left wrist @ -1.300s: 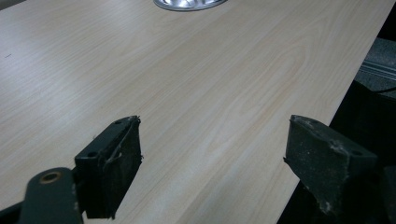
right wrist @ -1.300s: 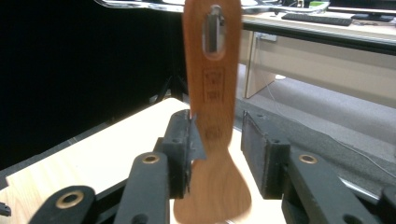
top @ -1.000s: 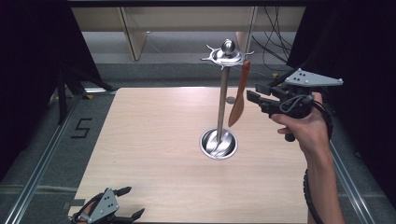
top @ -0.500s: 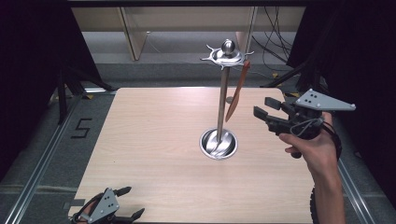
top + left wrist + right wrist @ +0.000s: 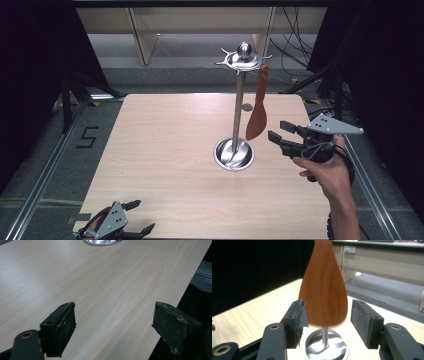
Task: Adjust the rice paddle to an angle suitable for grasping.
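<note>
- The reddish-brown wooden spatula hangs blade-down from the star-shaped top of a tall polished steel utensil stand; in the high view it dangles just right of the stand's pole, above the stand's round dished base.
- That stand sits on your pale wood-grain table, a little right of the middle.
- In the same view your right gripper is held in your right hand above the table's right side, its jaws spread and empty, pointing left at the spatula's blade and apart from it.
- Your left gripper lies at the table's near left corner, jaws spread, well apart from the stand.
- In the left gripper view your left gripper has its two black jaws wide apart over bare table, with nothing between them; the edge of the stand's base peeks in at the top.
- In the right gripper view your right gripper is spread with the spatula's blade hanging beyond the gap, blurred; whether it touches either pad you cannot tell from here.
- Below the blade you see the steel pole and the shiny base.
</note>
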Tool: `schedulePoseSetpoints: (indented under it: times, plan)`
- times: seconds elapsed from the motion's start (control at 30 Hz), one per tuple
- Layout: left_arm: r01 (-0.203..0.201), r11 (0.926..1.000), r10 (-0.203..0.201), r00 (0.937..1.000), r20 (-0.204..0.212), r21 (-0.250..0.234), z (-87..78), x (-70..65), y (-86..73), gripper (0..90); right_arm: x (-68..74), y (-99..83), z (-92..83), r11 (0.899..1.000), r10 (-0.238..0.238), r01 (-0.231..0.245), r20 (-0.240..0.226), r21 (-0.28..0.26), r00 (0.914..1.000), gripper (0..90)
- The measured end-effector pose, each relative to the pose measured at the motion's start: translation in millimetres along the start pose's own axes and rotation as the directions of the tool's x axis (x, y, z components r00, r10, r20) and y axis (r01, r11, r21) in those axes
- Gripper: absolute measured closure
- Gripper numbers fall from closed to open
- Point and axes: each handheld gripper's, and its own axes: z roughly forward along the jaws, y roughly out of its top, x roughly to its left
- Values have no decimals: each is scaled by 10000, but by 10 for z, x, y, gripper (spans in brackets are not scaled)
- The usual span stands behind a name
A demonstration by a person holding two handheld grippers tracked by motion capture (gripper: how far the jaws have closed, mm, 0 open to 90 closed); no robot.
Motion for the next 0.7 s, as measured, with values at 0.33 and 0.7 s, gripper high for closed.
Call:
schedulePoseSetpoints:
  times: [0.33,0.7]
  plan:
    - [-116,9999,116,9999,-9,-72,10,8,10,178,-27,-196,94,9992,-72,63,207,397,9998,439]
    - [-88,9999,89,10000,43,-145,26,17,28,178,1,-464,132,9936,-168,180,-112,1119,9998,431]
